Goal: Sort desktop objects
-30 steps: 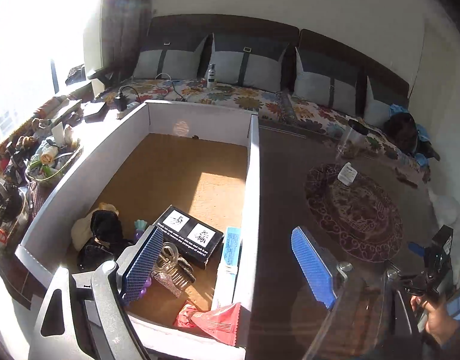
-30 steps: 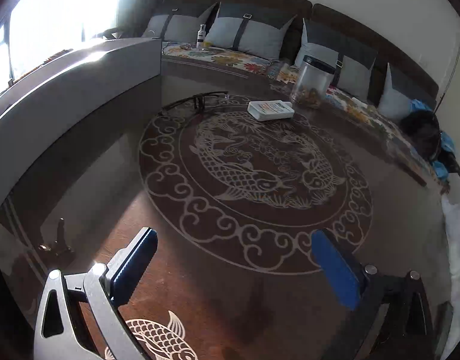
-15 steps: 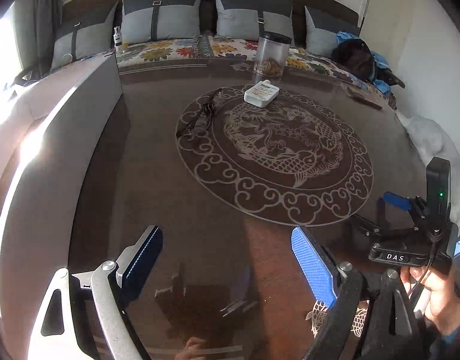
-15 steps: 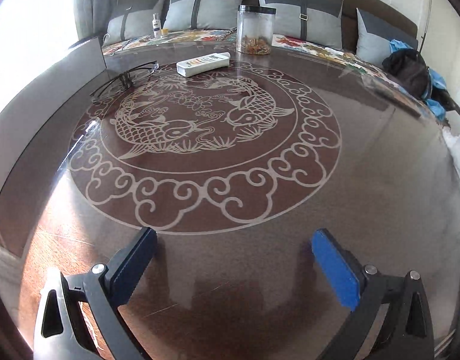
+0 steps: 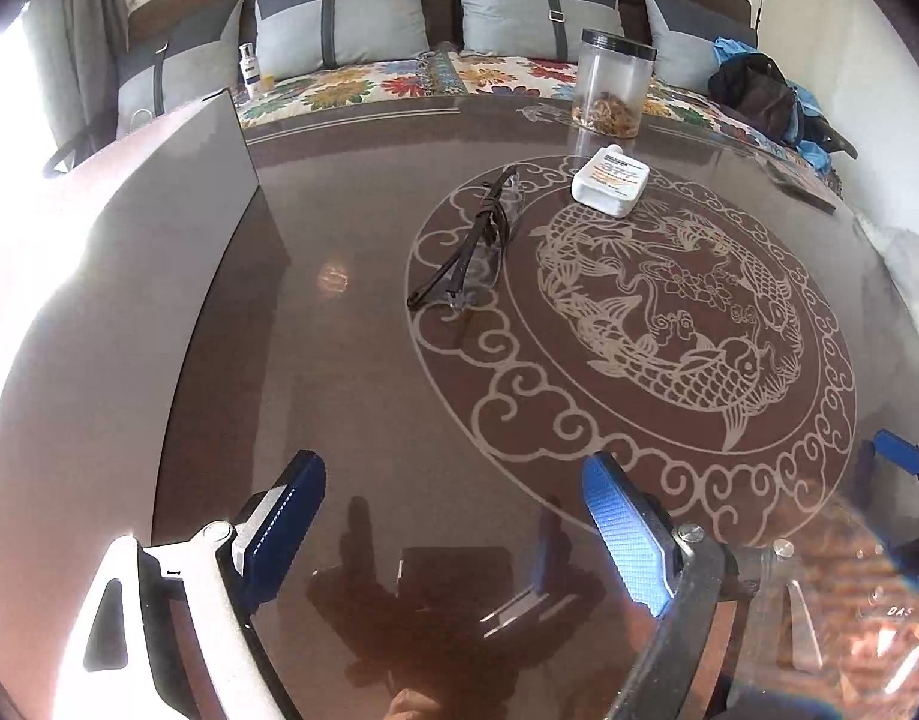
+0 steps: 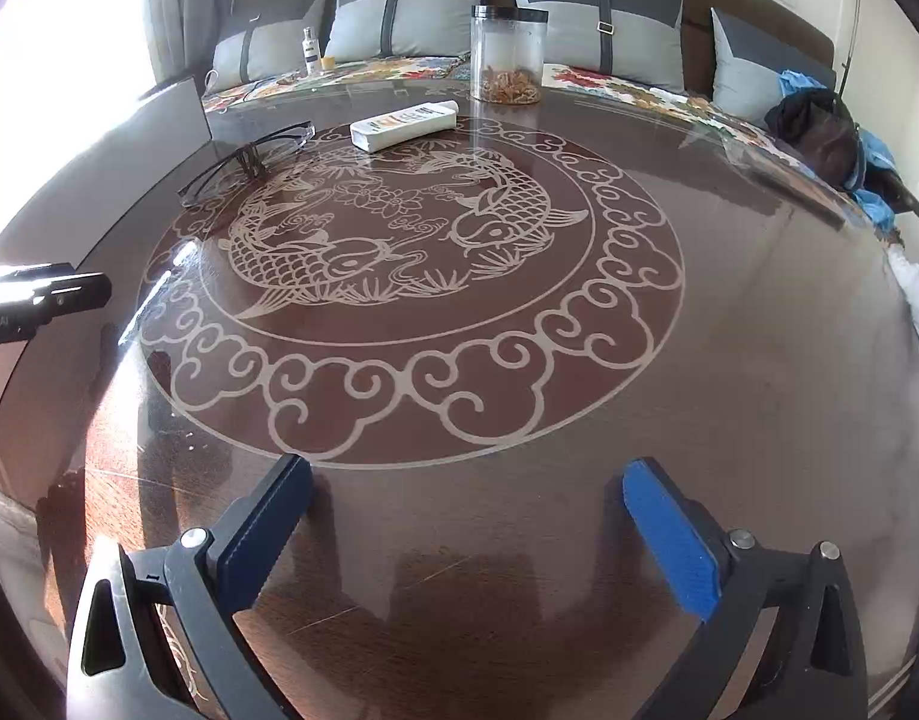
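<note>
Black-framed glasses point(image 5: 471, 246) lie on the glass table at the left of the round fish pattern; they also show in the right wrist view point(image 6: 249, 159). A white flat bottle point(image 5: 609, 180) lies beyond them, also in the right wrist view point(image 6: 405, 123). A clear jar point(image 5: 612, 90) with a black lid stands at the far edge, also in the right wrist view point(image 6: 507, 54). My left gripper point(image 5: 453, 516) is open and empty, well short of the glasses. My right gripper point(image 6: 468, 522) is open and empty above the near table.
The white wall of the storage box point(image 5: 177, 228) stands along the table's left side. A sofa with grey cushions point(image 5: 339, 24) runs behind the table, with a small bottle point(image 5: 251, 69) on it. A dark bag point(image 5: 759, 96) lies at the far right.
My left gripper has swung right, away from the box interior, and now faces the table with the glasses and bottle. My right gripper has turned too, bringing the pattern to centre. Both stay open.
</note>
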A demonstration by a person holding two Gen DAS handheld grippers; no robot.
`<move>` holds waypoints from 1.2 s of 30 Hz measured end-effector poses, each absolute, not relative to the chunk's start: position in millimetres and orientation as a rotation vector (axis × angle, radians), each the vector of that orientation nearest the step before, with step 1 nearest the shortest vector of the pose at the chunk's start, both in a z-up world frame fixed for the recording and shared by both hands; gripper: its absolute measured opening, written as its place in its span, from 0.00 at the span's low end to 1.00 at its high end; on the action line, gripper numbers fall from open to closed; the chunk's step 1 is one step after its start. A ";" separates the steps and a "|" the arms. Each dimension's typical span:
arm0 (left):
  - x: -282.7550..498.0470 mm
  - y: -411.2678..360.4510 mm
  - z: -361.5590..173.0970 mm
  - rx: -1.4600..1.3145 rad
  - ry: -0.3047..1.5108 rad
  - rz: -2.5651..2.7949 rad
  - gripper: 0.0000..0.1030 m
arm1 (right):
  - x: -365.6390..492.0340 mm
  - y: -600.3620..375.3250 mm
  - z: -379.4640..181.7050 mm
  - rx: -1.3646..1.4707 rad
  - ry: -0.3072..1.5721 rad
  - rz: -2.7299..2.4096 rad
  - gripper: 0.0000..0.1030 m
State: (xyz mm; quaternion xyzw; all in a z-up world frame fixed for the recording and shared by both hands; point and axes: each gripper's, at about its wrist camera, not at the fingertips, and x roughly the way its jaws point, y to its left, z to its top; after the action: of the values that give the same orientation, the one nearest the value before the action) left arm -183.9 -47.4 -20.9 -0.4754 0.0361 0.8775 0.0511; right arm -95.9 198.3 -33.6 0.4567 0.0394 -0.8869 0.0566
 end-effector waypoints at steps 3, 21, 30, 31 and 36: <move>-212.0 -42.6 -17.5 -1.415 0.156 2.669 0.85 | -95.9 198.4 -33.6 1.385 0.119 -2.690 1.00; -325.2 -16.9 -43.2 -1.447 0.119 2.635 0.87 | -95.2 198.4 -33.4 1.385 0.119 -2.689 1.00; -293.4 -37.7 -36.2 -1.421 0.009 2.734 0.12 | -95.5 198.8 -33.5 1.385 0.119 -2.689 1.00; -283.6 -41.9 -36.3 -1.429 -0.015 2.749 0.12 | -95.5 198.8 -33.5 1.385 0.119 -2.689 1.00; -229.5 -64.3 -36.7 -1.474 -0.152 2.785 0.12 | -95.7 198.9 -33.6 1.385 0.119 -2.689 1.00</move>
State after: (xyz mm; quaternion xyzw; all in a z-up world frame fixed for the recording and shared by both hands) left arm -229.5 -64.3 -36.7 -0.4672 -0.0483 0.8828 -0.0063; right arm -95.7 198.9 -33.6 0.4567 0.0393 -0.8869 0.0573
